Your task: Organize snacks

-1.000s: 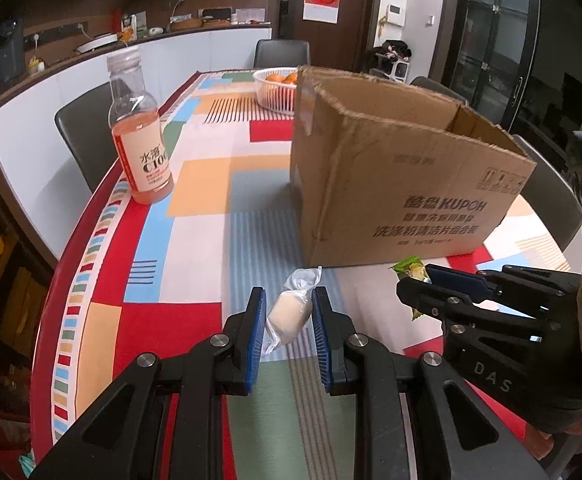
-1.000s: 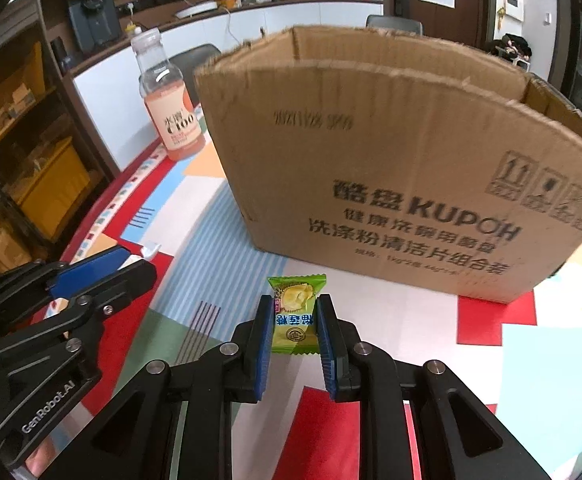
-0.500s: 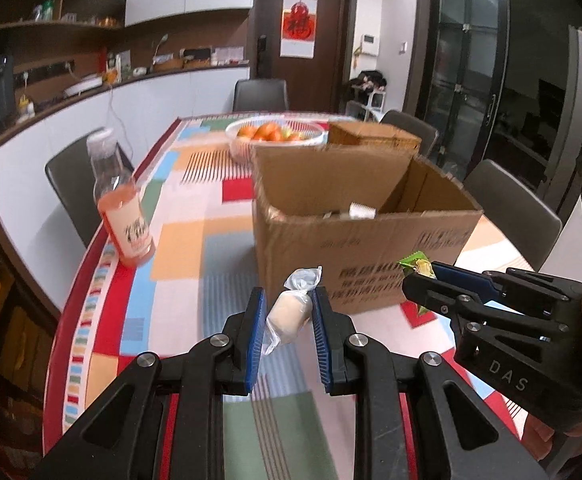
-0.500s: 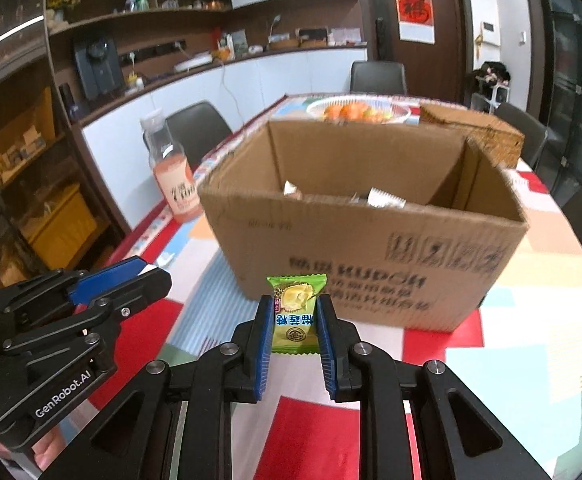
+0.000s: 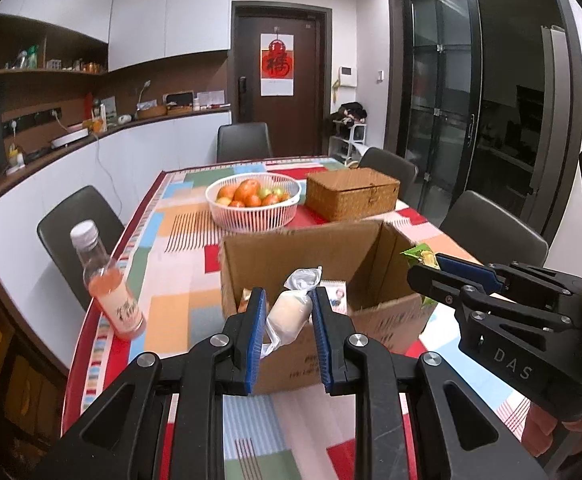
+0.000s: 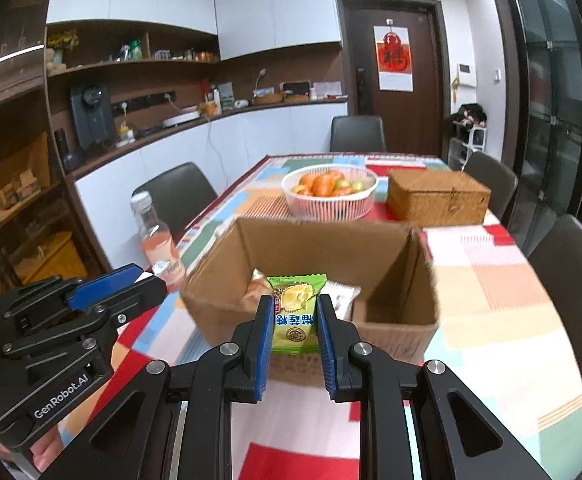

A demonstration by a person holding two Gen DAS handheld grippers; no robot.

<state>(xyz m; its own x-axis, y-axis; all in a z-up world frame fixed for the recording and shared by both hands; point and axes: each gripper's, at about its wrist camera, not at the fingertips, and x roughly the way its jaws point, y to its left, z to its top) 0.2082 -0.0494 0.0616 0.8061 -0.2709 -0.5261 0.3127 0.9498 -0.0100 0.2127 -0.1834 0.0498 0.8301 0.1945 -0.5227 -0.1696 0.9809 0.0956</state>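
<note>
My left gripper (image 5: 287,316) is shut on a white wrapped candy (image 5: 287,310) with a clear twisted end. It hangs just before the near wall of the open cardboard box (image 5: 299,256). My right gripper (image 6: 293,320) is shut on a green durian candy packet (image 6: 295,314), held over the box's near wall (image 6: 319,364). A few wrapped snacks (image 6: 341,296) lie on the box floor. The right gripper (image 5: 431,270) also shows at the right of the left wrist view, and the left gripper (image 6: 147,278) at the left of the right wrist view.
A pink drink bottle (image 5: 109,284) stands left of the box near the table edge. Behind the box sit a white fruit basket (image 5: 253,204) and a wicker box (image 5: 351,194). Chairs ring the patchwork-covered table (image 6: 499,292).
Both grippers have risen with their candies. The box, seen side-on a second ago, now shows its open top and the snacks inside. Basket and wicker box came into view.
</note>
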